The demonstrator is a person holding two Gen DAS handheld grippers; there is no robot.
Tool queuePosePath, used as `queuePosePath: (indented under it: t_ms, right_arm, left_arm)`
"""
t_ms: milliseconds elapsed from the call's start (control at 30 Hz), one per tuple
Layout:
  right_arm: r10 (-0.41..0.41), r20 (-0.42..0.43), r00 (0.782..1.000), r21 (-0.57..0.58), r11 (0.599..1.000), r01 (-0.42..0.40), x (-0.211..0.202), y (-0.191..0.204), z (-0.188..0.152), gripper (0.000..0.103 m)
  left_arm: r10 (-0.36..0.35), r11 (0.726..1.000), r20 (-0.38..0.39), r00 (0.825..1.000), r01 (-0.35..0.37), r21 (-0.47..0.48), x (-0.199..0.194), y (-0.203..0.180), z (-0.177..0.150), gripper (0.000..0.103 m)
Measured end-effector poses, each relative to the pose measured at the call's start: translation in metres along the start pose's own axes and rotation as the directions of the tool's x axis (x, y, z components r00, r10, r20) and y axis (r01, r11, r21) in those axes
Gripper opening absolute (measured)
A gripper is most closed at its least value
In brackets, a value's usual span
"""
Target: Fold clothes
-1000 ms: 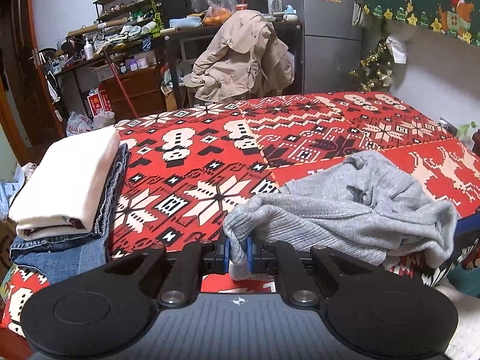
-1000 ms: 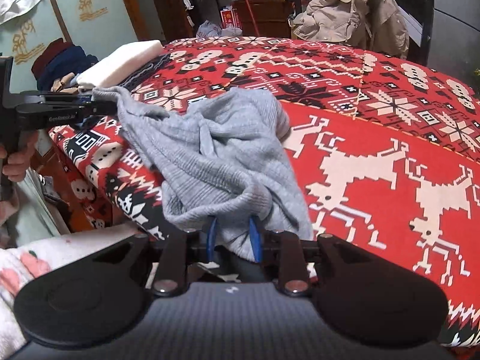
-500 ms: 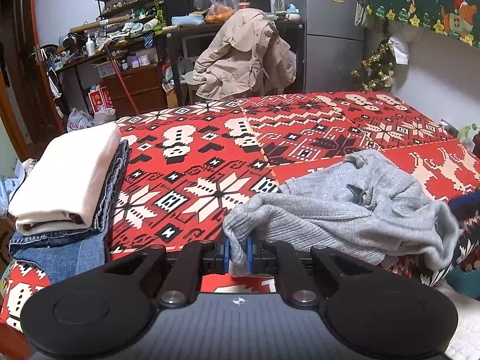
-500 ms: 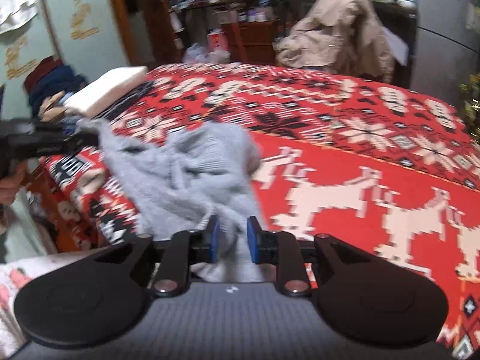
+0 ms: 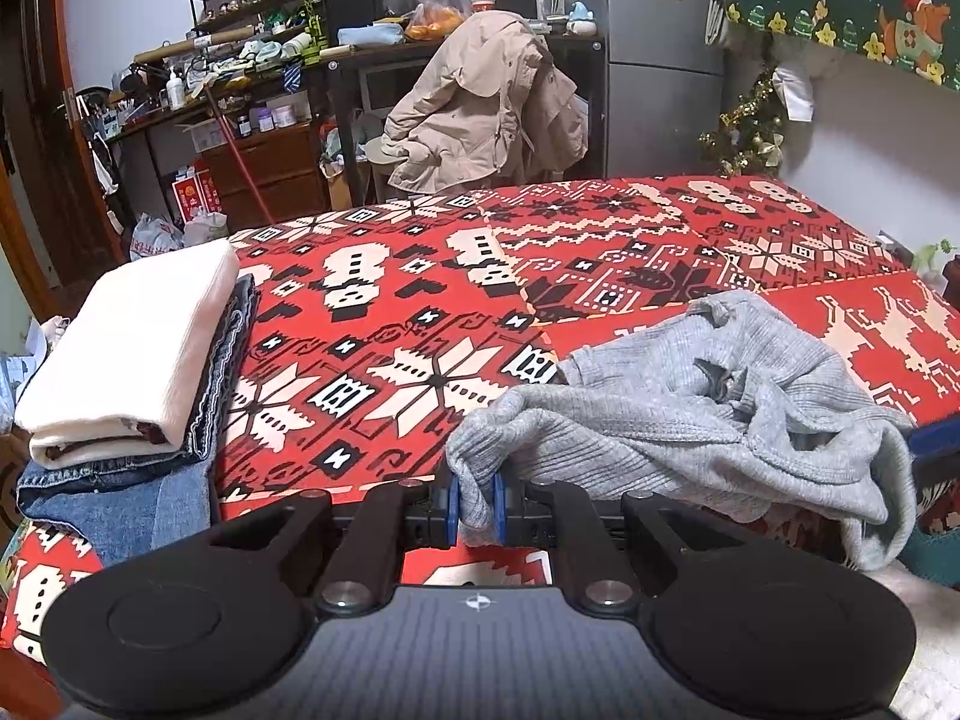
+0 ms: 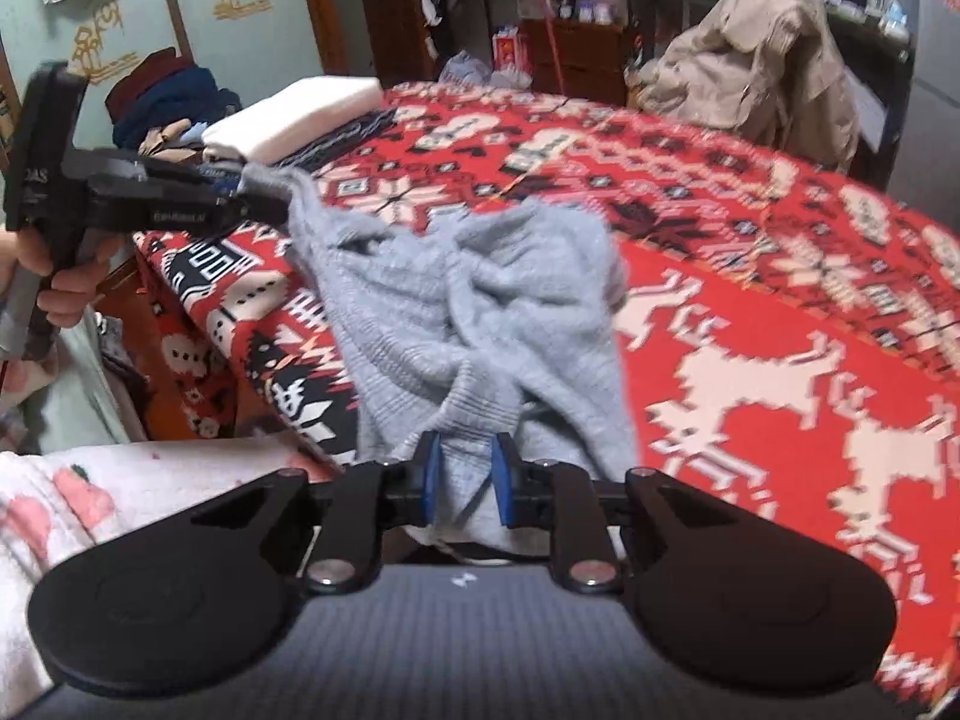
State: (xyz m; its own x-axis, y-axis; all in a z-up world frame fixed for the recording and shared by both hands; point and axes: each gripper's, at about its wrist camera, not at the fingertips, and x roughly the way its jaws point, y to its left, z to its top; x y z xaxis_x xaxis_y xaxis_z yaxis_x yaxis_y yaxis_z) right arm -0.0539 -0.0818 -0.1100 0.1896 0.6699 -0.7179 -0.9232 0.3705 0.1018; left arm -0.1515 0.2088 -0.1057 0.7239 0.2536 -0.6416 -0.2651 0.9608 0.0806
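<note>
A crumpled grey ribbed sweater (image 5: 690, 420) lies along the near edge of the bed with the red patterned cover (image 5: 390, 300). My left gripper (image 5: 477, 507) is shut on one bunched corner of it, and grey knit fills the gap between the blue pads. My right gripper (image 6: 465, 480) is shut on a ribbed hem of the sweater (image 6: 468, 300) at the other end. The right wrist view also shows the left gripper (image 6: 240, 186), held by a hand, with the sweater hanging between the two grippers, partly off the bed.
A folded white cloth (image 5: 132, 354) rests on folded jeans (image 5: 108, 492) at the bed's left corner. Beyond the bed, a beige coat (image 5: 480, 108) hangs over a chair, with cluttered shelves (image 5: 252, 72) and a fridge (image 5: 660, 30) behind. A small Christmas tree (image 5: 744, 132) stands at the right.
The right gripper has rolled and shifted slightly with the hem still in it, drawing the sweater more taut. The left gripper has kept still on its corner.
</note>
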Motion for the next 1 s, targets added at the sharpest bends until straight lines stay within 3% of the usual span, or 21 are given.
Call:
queuePosePath:
  t_ms: [167,367,467,767,867,1000]
  right_arm:
    - [-0.056,-0.048,0.997,-0.075,0.996,0.052,0.003,-0.009,0.0,0.024]
    - [0.002,-0.077,0.997,-0.103,0.995,-0.01,0.024,0.013,-0.005,0.024]
    - [-0.01,-0.087,0.996,-0.122,0.992,-0.001,0.03,0.025,-0.011,0.027]
    - [-0.046,-0.032,0.998,0.0,0.999,0.046,0.0,-0.004,-0.017,0.026]
    - [-0.04,-0.042,0.998,0.071,0.997,0.043,0.003,-0.02,-0.022,0.013]
    - [0.009,-0.098,0.995,0.047,0.999,-0.005,0.008,-0.013,-0.033,0.011]
  left_arm:
    - [0.004,1.0,0.001,1.0,-0.004,0.002,0.001,0.0,0.0,0.01]
    - [0.006,1.0,-0.007,1.0,-0.006,0.004,0.001,-0.001,-0.001,0.011]
    - [0.006,1.0,-0.011,1.0,-0.006,0.007,0.002,-0.001,-0.002,0.011]
    - [0.006,1.0,-0.01,1.0,-0.006,0.004,0.002,0.0,-0.002,0.011]
    - [0.005,1.0,-0.01,1.0,-0.005,-0.001,0.002,0.0,-0.002,0.011]
    - [0.003,1.0,-0.01,1.0,-0.003,0.004,0.001,-0.001,-0.003,0.011]
